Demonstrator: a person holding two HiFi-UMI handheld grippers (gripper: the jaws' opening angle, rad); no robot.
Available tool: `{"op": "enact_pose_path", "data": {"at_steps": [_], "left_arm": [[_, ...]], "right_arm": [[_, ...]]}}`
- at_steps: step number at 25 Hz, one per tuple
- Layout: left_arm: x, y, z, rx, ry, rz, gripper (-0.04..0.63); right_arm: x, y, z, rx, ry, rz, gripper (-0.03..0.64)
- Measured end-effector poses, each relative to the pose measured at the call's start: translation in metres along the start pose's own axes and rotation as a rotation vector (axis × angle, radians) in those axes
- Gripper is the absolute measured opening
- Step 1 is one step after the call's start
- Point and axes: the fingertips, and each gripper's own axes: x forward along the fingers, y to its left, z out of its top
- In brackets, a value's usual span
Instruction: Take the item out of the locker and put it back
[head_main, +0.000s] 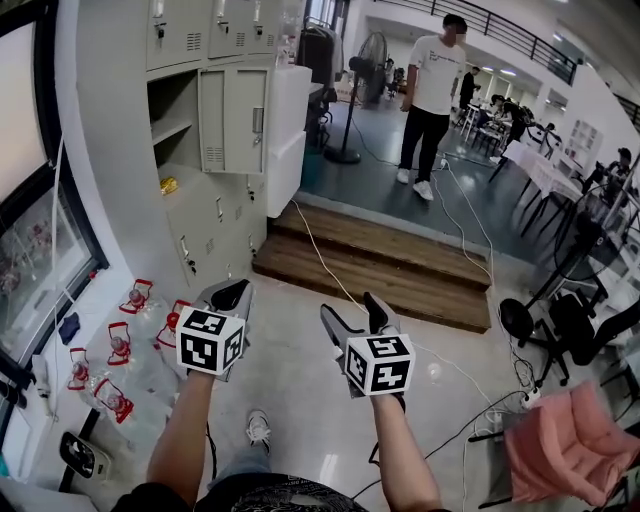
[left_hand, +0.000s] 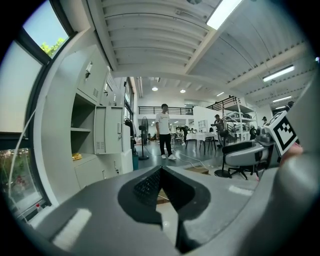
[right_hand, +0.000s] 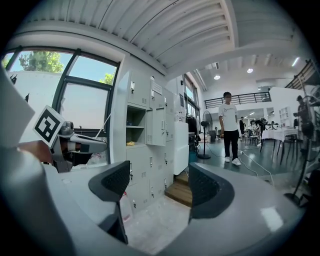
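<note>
Pale speckled floor (head_main: 300, 420) spreads below me. Closest, my left claw (head_main: 236, 288) has its dark pads pressed together with nothing between them. My right claw (head_main: 352, 312) gapes wide and empty beside it. Farther on, the grey metal locker bank (head_main: 215, 225) stands by the left wall, with one grey door (head_main: 232, 120) swung open. A small yellow item (head_main: 168, 185) lies at the bottom of that open compartment. Beyond, a person in a white shirt (head_main: 432, 90) stands.

A small yellow item (head_main: 168, 185) lies inside the grey locker (head_main: 200, 232), its door open.
</note>
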Motion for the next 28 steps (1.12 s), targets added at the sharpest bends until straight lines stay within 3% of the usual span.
{"op": "enact_pose_path", "data": {"at_steps": [16,28], "left_arm": [[0.122,0.126,0.016,-0.028,0.012,0.025,0.000],[0.175,0.233,0.036,-0.056,0.000,0.069,0.000]], "right_arm": [[0.174,-0.026,0.035,-0.005,0.025,0.024,0.373],[0.295,-0.008,0.076,-0.045,0.033,0.072,0.368]]}}
